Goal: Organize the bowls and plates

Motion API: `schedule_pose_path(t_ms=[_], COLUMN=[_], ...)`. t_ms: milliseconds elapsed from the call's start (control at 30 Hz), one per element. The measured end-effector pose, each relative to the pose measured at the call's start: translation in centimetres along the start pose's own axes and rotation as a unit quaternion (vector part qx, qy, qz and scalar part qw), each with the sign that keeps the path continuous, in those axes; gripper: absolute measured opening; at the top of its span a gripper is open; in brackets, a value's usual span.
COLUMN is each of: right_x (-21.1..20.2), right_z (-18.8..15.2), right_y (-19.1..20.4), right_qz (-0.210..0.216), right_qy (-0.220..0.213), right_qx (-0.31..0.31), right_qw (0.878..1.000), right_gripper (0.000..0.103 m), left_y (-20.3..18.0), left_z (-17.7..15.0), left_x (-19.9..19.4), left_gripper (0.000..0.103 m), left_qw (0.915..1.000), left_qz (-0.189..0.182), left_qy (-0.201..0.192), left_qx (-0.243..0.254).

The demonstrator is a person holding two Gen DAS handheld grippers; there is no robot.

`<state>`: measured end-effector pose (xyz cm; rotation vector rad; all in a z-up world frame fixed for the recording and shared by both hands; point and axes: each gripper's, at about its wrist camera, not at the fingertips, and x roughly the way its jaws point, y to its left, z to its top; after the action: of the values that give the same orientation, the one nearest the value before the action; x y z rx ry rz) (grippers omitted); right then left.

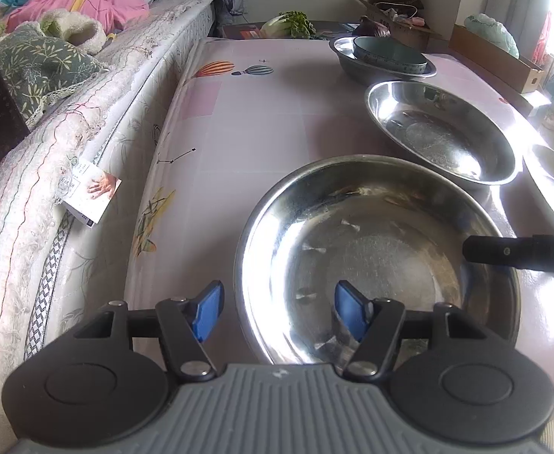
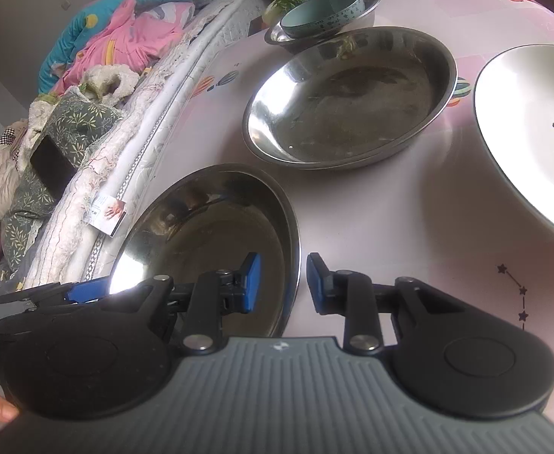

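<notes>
Both grippers, left (image 1: 278,312) & right (image 2: 283,283): black linkage arms w/ silver pivot screws, blue pads, ribbed grey body, small white logo.

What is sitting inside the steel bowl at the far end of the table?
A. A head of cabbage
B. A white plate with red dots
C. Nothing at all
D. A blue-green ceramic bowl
D: the blue-green bowl rests inside the far steel bowl, while the white plate lies on its own on the table, off to one side.
</notes>
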<state>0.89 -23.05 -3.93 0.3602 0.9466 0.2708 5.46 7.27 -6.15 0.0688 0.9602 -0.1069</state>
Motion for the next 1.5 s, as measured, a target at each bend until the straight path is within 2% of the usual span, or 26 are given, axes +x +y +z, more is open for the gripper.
schedule_pose_path(t_ms=[167, 300, 400, 533, 700, 1500], right_x=[0.6, 0.6, 0.1, -0.4, -0.3, -0.2], right_z=[0.0, -0.2, -0.3, -0.4, -0.4, -0.7], right_y=[0.4, 0.7, 1.0, 0.3, -0.2, -0.2], right_qz=[-0.008, -0.006, -0.022, -0.022, -0.016, -0.013], right_qy=[-0.004, -0.008, -0.013, -0.012, -0.011, -0.01], right_qx=[-0.009, -0.015, -0.028, -0.019, -0.008, -0.001], right_qw=[1.0, 1.0, 0.999, 1.0, 1.0, 1.0], right_gripper=[0.027, 0.024, 0.024, 0.024, 0.024, 0.025], left_y=[-0.4, -0.8, -1.4, -1.8, -2.2, -2.5], left_z=[0.1, 0.0, -0.2, -0.6, -0.5, -0.2], left_x=[0.7, 0.6, 0.1, -0.2, -0.1, 0.7], left_gripper=[0.063, 0.061, 0.062, 0.062, 0.062, 0.061], left_qw=[0.9999, 0.9999, 0.9999, 0.9997, 0.9997, 0.9997], left_qz=[0.011, 0.002, 0.0, -0.014, 0.0, 0.01], left_qy=[0.006, 0.013, 0.015, 0.017, 0.006, 0.006], left_qx=[0.004, 0.001, 0.008, 0.012, 0.024, 0.021])
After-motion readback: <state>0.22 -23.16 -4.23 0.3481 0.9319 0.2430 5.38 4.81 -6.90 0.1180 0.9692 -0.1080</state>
